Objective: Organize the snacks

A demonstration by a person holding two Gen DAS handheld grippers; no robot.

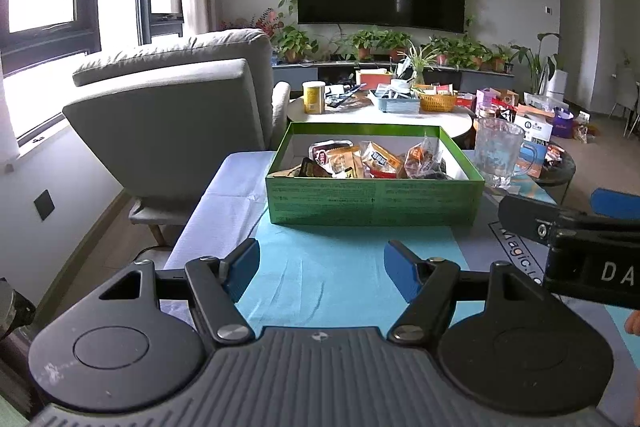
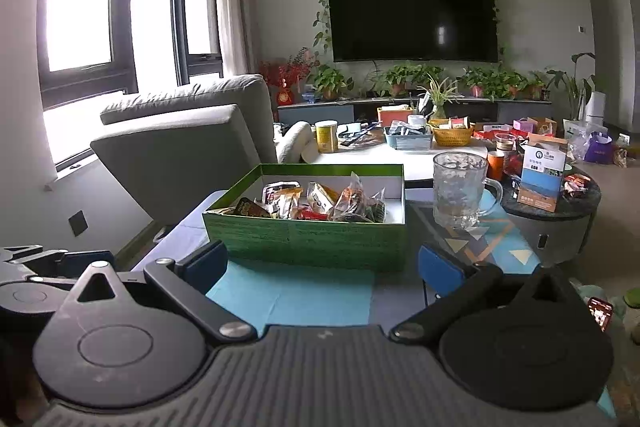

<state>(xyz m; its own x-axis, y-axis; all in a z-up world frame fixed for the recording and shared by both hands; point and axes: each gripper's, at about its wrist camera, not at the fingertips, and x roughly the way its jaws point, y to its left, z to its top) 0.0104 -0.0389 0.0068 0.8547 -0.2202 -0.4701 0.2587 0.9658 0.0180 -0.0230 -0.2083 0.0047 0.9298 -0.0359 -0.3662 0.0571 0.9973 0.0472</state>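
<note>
A green cardboard box point(image 1: 374, 201) point(image 2: 308, 241) stands on the table, holding several wrapped snacks point(image 1: 372, 161) point(image 2: 320, 203). My left gripper point(image 1: 320, 265) hangs open over the blue mat in front of the box, nothing between its blue pads. My right gripper point(image 2: 324, 263) is also open and empty, just short of the box's near wall. In the left wrist view the right gripper point(image 1: 580, 223) shows at the right edge, beside the box's right corner.
A clear glass mug point(image 1: 498, 151) point(image 2: 460, 189) stands right of the box. A grey armchair point(image 1: 176, 115) sits to the left. Behind is a round white table point(image 1: 380, 119) with a yellow can, trays and a basket. A low round stool point(image 2: 556, 219) carries a carton at right.
</note>
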